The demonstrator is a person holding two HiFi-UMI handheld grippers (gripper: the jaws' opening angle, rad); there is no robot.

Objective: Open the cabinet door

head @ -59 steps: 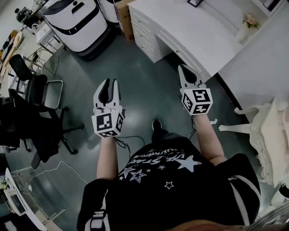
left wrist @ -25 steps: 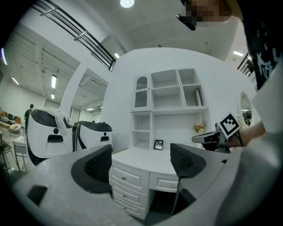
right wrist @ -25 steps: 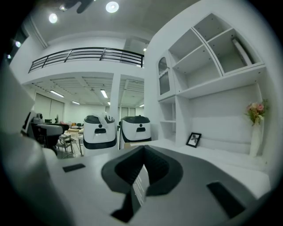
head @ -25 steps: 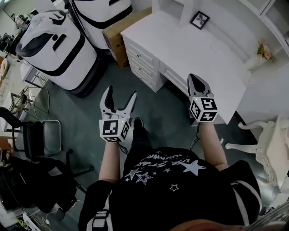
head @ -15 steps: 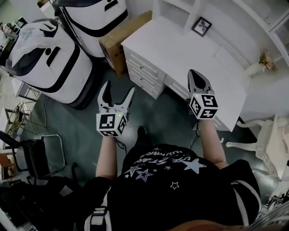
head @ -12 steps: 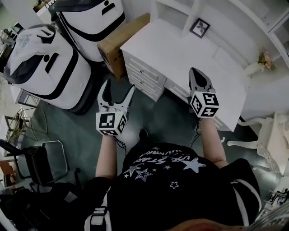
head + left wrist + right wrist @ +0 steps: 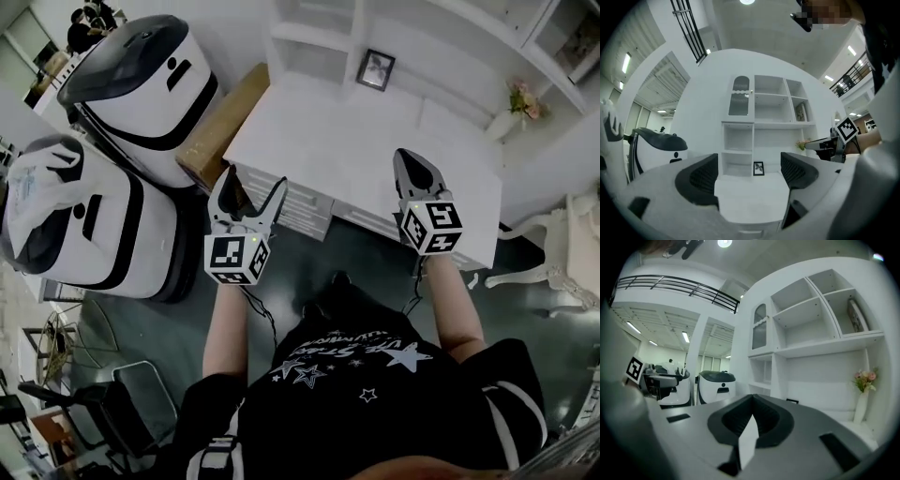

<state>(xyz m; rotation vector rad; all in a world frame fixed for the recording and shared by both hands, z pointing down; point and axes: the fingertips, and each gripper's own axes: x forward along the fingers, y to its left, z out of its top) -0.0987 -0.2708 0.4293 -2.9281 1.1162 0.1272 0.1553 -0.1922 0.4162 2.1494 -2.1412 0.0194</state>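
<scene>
The white shelf unit [image 7: 764, 122] stands on the back of a white desk [image 7: 375, 159]. Its arched glass cabinet door [image 7: 740, 96] is at the upper left and looks closed; the same door [image 7: 759, 333] shows in the right gripper view. My left gripper [image 7: 251, 183] is open and empty, held over the desk's front left corner and pointing at the shelves [image 7: 750, 176]. My right gripper [image 7: 411, 161] is shut on nothing, over the desk's front edge [image 7: 750, 418]. Both are well short of the door.
A framed picture [image 7: 376, 69] and a vase of flowers [image 7: 514, 108] stand on the desk. A cardboard box [image 7: 220, 127] and two big white machines [image 7: 141, 84] sit left of it. An ornate white chair [image 7: 562, 253] is at the right, a black chair [image 7: 112, 412] behind left.
The person has walked up to the desk, so both grippers now hang over its front edge. The left jaws have spread wider; the right stays shut.
</scene>
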